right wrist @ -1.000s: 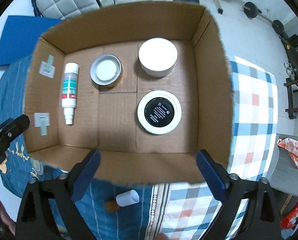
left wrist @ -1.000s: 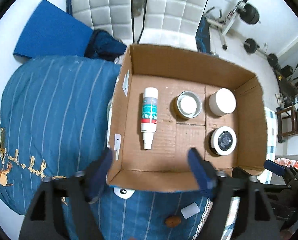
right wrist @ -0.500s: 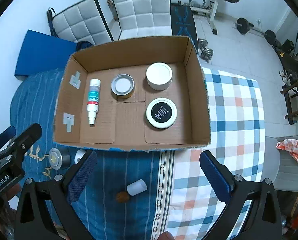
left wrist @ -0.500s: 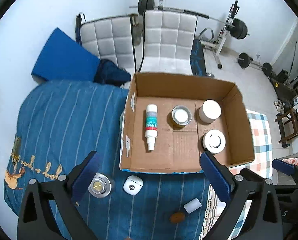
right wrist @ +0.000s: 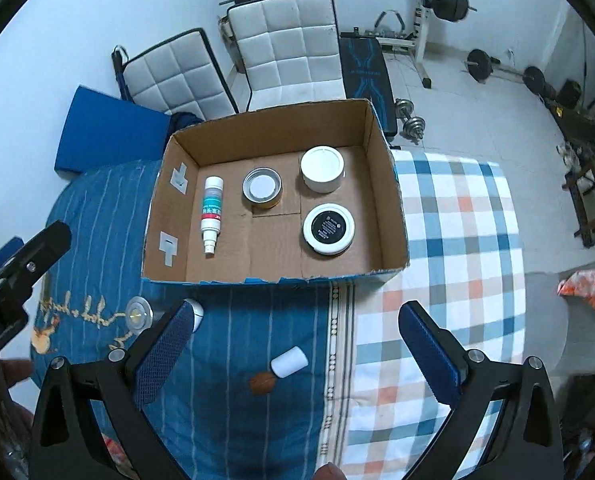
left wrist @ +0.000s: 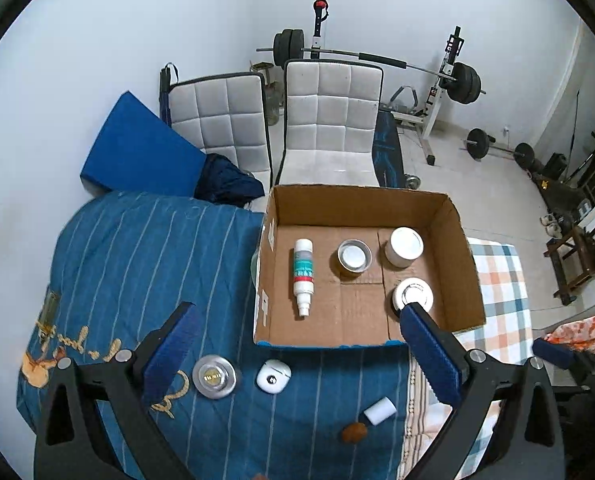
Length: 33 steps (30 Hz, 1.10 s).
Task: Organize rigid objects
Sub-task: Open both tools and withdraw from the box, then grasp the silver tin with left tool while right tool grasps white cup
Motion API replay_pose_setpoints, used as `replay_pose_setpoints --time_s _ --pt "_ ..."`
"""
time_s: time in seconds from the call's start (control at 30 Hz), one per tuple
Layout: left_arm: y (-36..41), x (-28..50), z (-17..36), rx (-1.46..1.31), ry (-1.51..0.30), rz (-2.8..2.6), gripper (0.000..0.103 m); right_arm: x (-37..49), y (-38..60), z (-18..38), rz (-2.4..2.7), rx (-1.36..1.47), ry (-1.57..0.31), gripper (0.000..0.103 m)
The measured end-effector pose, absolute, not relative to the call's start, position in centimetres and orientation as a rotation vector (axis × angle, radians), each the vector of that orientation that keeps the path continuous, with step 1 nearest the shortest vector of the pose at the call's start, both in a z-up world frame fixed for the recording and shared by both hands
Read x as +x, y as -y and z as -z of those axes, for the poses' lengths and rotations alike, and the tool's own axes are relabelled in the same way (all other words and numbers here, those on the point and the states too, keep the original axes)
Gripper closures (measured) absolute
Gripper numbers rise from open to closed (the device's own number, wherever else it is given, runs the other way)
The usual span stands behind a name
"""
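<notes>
Left tool (left wrist: pixel 297 356) wide, empty — above cardboard box (left wrist: pixel 463 240).

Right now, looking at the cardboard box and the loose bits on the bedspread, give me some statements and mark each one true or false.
1. The spray bottle lies on its side inside the cardboard box. True.
2. The box holds five items. False: four, namely the bottle, an open tin, a white jar and a black-lidded jar.
3. The white earbud case sits outside the box, on the blue bedspread. True.
4. The right gripper holds the small white cap. False: its jaws are open and empty.
5. The left gripper has its jaws open. True.
</notes>
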State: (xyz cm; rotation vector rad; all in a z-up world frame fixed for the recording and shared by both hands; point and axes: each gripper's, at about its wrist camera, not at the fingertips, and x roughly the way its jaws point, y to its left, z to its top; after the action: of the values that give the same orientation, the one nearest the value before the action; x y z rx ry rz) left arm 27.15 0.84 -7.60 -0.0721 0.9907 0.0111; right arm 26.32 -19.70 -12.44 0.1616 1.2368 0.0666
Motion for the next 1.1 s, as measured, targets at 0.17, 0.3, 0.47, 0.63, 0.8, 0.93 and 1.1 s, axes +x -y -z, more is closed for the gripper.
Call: replay_pose_setpoints --time_s 0.17,0.3,0.47,0.63,0.8,0.93,1.1 --pt "-2.4 25.9 9.8 -0.008 -1.007 -0.12 0.001 25.1 20.0 16.6 -0.039 0.2 -1.293 0.0" --pt "-5.3 25.9 14.9 -0.049 -1.149 -0.154 0.001 24.5 19.7 22.5 -0.021 0.232 -1.432 0.0" --pt "-9.1 25.8 21.5 -0.076 -1.294 -0.204 0.001 24.2 18.1 28.9 -0.012 0.22 -1.577 0.0" --pt "-11.9 26.7 27.3 -0.093 -1.405 -0.235 0.001 24.7 15.6 32.6 0.033 0.198 -1.618 0.0" --pt "-12.5 28.6 31.8 -0.099 -1.51 -0.2 0.001 24.7 15.6 36.0 0.067 0.305 -1.707 0.002" --pt "-12.2 29.9 33.9 -0.15 -1.549 -0.149 0.0 24.5 15.9 37.7 0.096 0.385 -1.738 0.01" --pt "-11.3 30.7 35.6 -0.136 -1.604 -0.115 0.001 24.2 15.9 39.1 0.128 0.404 -1.75 0.047"
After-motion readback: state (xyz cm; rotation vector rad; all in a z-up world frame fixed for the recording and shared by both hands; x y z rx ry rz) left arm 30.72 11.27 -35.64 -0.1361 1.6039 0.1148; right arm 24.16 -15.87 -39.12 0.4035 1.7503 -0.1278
